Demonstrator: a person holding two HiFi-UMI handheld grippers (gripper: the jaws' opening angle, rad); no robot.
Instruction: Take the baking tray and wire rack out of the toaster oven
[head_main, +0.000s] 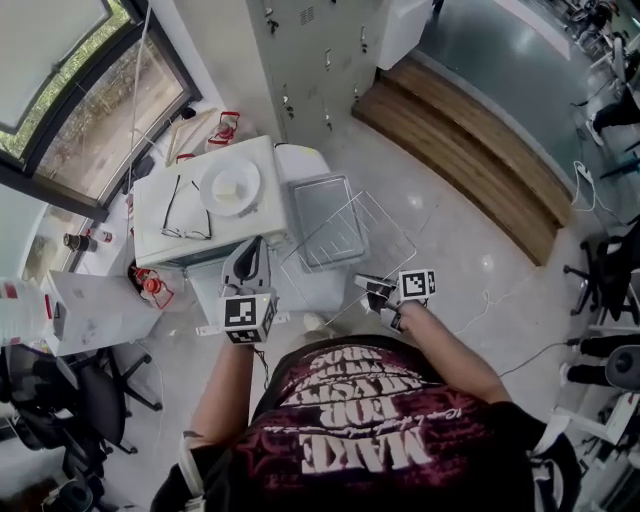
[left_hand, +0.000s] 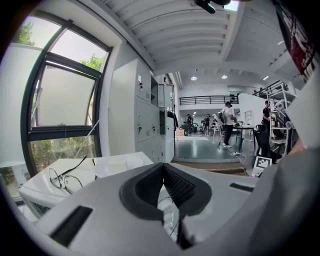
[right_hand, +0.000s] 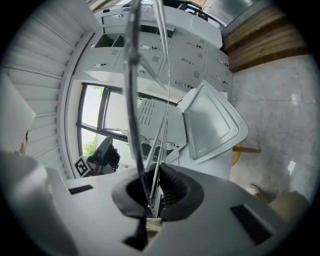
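Closest to the person's dark printed shirt are two handheld grippers of white plastic with dark ribbed pads, each carrying one cube of square markers. The left gripper (left_hand: 162, 167) has its jaws pressed together with nothing between them. The right gripper (right_hand: 152, 175) has its jaws clamped on the near rim of the one thin chrome wire rack (right_hand: 133, 132), a rectangular grid of fine straight rods inside a thicker frame. The rack stands out from the jaws, in the air over the pale polished floor. In the head view its far part crosses the near edge of the tray; whether the two touch cannot be told.

Just beyond lies the one grey metal baking tray (head_main: 328, 222), a shallow rectangle with rounded corners and a raised lip, flat on a small white table (head_main: 300, 160), outside the oven and just to its right.

Left of the tray stands the one boxy white toaster oven (head_main: 150, 215), smooth-topped, bearing one round white plate (head_main: 230, 187) and one pair of thin-framed glasses (head_main: 187, 215).

Farther off are pale grey metal lockers (head_main: 310, 60) and a long wooden step (head_main: 470, 150).
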